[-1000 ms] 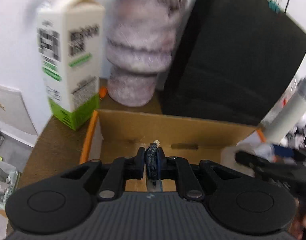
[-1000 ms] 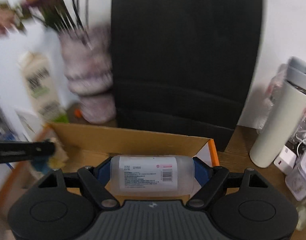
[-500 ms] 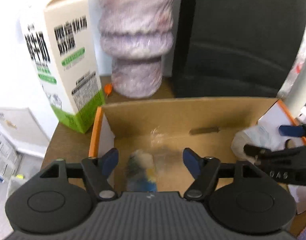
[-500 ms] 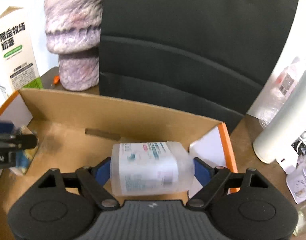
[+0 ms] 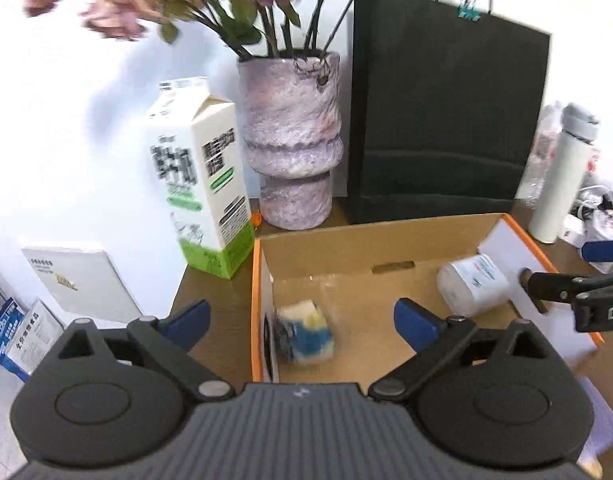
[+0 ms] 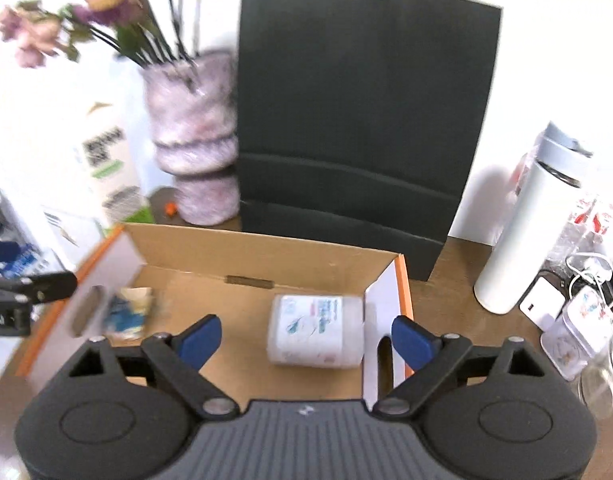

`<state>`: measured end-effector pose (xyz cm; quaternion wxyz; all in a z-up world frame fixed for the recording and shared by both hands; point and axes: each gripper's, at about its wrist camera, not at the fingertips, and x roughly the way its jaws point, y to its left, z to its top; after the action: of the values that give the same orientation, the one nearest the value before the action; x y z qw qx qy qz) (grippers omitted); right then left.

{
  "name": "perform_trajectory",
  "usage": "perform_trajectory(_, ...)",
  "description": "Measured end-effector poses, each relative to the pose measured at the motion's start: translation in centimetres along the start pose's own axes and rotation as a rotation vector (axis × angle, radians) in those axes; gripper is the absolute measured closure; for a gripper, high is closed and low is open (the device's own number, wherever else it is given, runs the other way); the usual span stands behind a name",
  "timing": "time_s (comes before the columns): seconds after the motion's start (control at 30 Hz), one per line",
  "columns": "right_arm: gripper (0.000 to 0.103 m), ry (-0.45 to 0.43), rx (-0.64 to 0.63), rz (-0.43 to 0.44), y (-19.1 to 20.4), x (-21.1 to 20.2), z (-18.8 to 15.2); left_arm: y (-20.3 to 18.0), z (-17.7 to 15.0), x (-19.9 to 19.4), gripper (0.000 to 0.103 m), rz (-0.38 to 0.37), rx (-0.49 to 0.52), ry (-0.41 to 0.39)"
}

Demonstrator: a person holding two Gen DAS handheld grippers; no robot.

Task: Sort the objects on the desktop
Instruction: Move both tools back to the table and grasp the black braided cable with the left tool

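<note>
An open cardboard box (image 5: 370,240) with orange edges sits on the wooden desk; it also shows in the right wrist view (image 6: 266,256). A blue and yellow packet (image 5: 304,332) lies at its left end, seen too in the right wrist view (image 6: 126,312). A white plastic bottle with a label (image 6: 316,330) lies on its side at the right end, seen too in the left wrist view (image 5: 472,286). My left gripper (image 5: 302,320) is open and empty above the box's left end. My right gripper (image 6: 306,334) is open and empty above the bottle.
Behind the box stand a milk carton (image 5: 198,184), a purple vase of flowers (image 5: 292,144) and a black paper bag (image 5: 442,120). A white thermos (image 6: 534,232), chargers and cables (image 6: 578,300) crowd the right side. A white booklet (image 5: 78,276) leans at the left.
Both grippers have opened and drawn back up. The packet dropped from the left gripper into the box's left end; the bottle dropped from the right gripper into the right end.
</note>
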<state>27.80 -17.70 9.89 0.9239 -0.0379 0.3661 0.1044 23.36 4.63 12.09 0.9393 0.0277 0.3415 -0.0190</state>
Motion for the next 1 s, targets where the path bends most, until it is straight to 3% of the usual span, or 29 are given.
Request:
perform_trajectory(0.13, 0.011, -0.059, 0.050, 0.061, -0.3, -5.4, -4.0, 0.0, -5.0, -5.0, 0.002, 0.037, 0.000, -0.085)
perform_trajectory(0.23, 0.004, -0.142, 0.064, 0.119, -0.1, -9.8, -8.5, 0.0, -9.3, -9.4, 0.001, 0.034, -0.021, -0.166)
perform_trajectory(0.33, 0.004, -0.194, 0.065, 0.105, 0.4, -12.7, -13.5, -0.6, -13.7, -12.7, 0.000, 0.012, -0.054, -0.207)
perform_trajectory(0.5, 0.004, -0.203, 0.114, 0.043, 0.5, -15.3, -21.5, -1.7, -20.2, -15.9, 0.000, 0.043, -0.035, -0.210)
perform_trajectory(0.7, 0.004, -0.215, 0.143, 0.014, 1.6, -18.1, -28.8, -1.5, -26.6, -19.4, 0.000, -0.074, -0.125, -0.159)
perform_trajectory(0.9, 0.004, -0.229, 0.057, 0.077, 3.2, -20.6, -32.5, -1.8, -29.9, -20.4, 0.000, -0.137, -0.017, -0.106)
perform_trajectory(1.0, 0.004, -0.232, 0.009, 0.117, 4.5, -21.1, -33.0, -1.9, -30.2, -21.2, 0.000, -0.162, 0.012, -0.141)
